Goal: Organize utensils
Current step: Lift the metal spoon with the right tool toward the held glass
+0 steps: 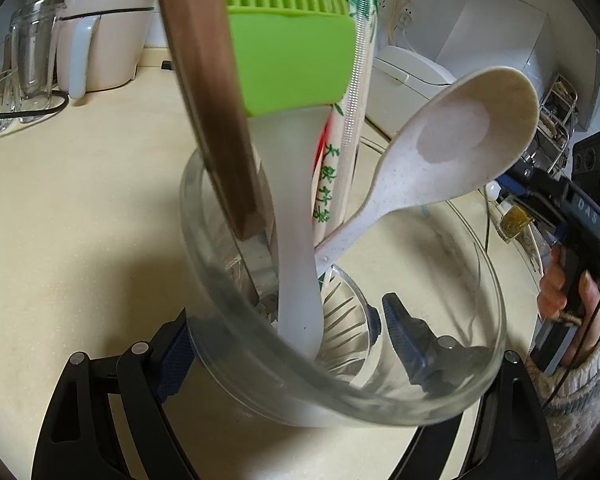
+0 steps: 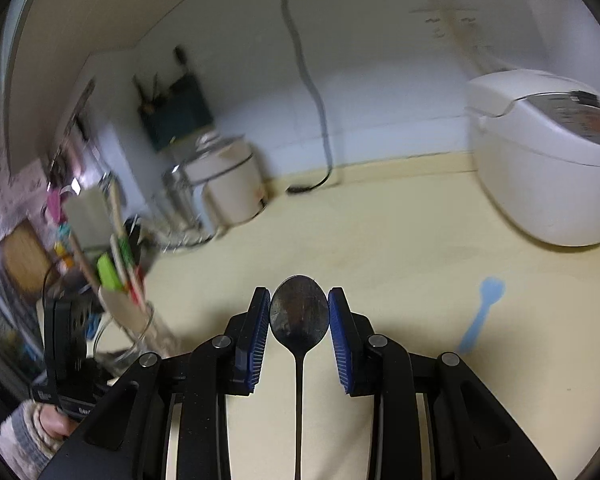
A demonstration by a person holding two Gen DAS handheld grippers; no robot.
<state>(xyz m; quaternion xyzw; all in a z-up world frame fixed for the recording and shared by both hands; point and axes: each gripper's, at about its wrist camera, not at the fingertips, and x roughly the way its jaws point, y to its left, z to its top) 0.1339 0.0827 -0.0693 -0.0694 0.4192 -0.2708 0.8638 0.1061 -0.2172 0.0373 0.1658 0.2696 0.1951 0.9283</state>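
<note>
Gripping the glass jar (image 1: 379,380) from both sides, the left gripper (image 1: 284,344) holds it on the counter (image 1: 80,200); a brush (image 1: 292,60), white spoon (image 1: 451,148) and chopsticks (image 1: 339,168) stand inside. Right of the jar, the right gripper (image 2: 299,316) pinches a dark metal spoon (image 2: 299,312) by its bowl, handle trailing back. A blue spoon (image 2: 481,312) lies on the counter farther right.

A: Where does the left wrist view look from?
B: Steeply down, very near a glass jar (image 1: 339,320) on the counter (image 1: 80,200).
A: And the right wrist view?
B: Shallower, across the counter (image 2: 379,240) toward the wall. Both share the jar (image 2: 140,336) and rice cooker (image 2: 547,160).
</note>
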